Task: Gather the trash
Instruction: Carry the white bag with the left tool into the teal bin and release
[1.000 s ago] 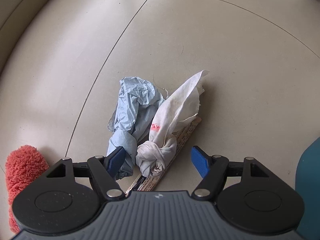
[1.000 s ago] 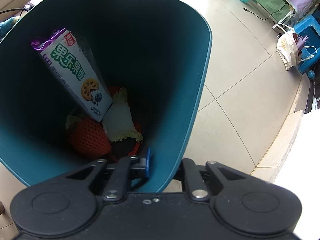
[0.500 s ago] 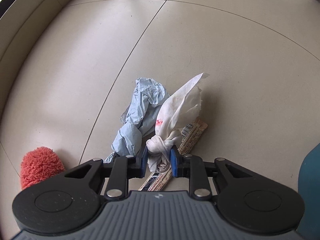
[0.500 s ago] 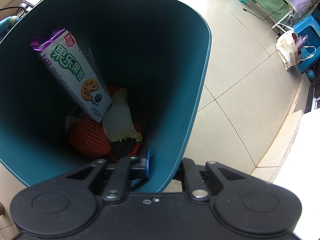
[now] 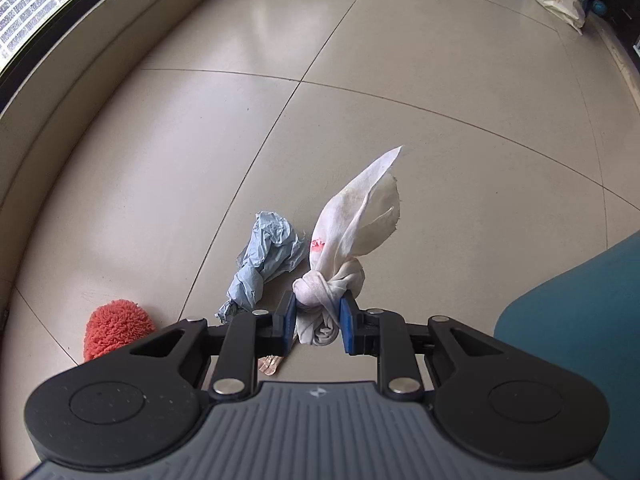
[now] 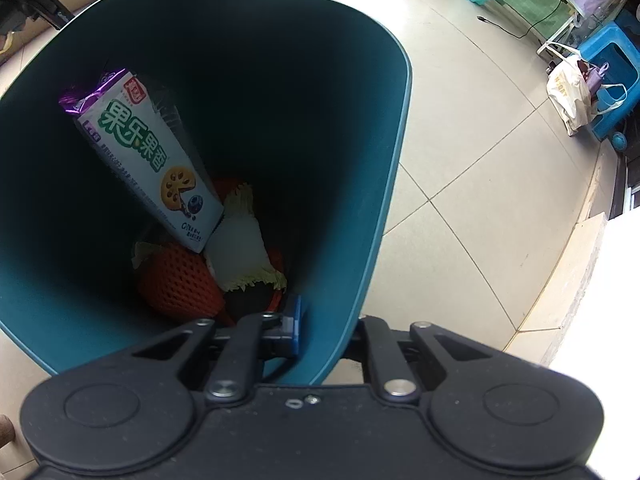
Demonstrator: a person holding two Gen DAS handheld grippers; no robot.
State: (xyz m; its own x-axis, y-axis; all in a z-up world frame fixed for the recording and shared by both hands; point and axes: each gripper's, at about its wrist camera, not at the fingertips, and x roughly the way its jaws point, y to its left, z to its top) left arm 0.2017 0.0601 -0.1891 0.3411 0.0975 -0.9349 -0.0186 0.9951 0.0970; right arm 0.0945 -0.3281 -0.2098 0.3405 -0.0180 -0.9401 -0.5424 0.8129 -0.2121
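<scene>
My left gripper (image 5: pixel 317 322) is shut on a knotted white plastic bag (image 5: pixel 352 236) and holds it lifted off the tiled floor. A crumpled light-blue bag (image 5: pixel 266 260) lies on the floor just left of it, and a printed wrapper strip (image 5: pixel 270 364) shows under the left finger. My right gripper (image 6: pixel 324 326) is shut on the wall of a teal trash bin (image 6: pixel 384 184), one finger inside, one outside. In the bin lie a snack box (image 6: pixel 148 152), an orange foam net (image 6: pixel 176 280) and pale leafy scraps (image 6: pixel 240 252). The bin's edge shows in the left wrist view (image 5: pixel 572 320).
A red fluffy duster head (image 5: pixel 116 328) lies on the floor at the lower left. A curved low wall (image 5: pixel 80 60) runs along the left. A cream shopping bag (image 6: pixel 568 92) and a blue stool (image 6: pixel 612 76) stand far off to the right.
My left gripper closed on the knot of the white bag and lifted it away from the blue bag and wrapper. The right gripper kept its hold on the bin.
</scene>
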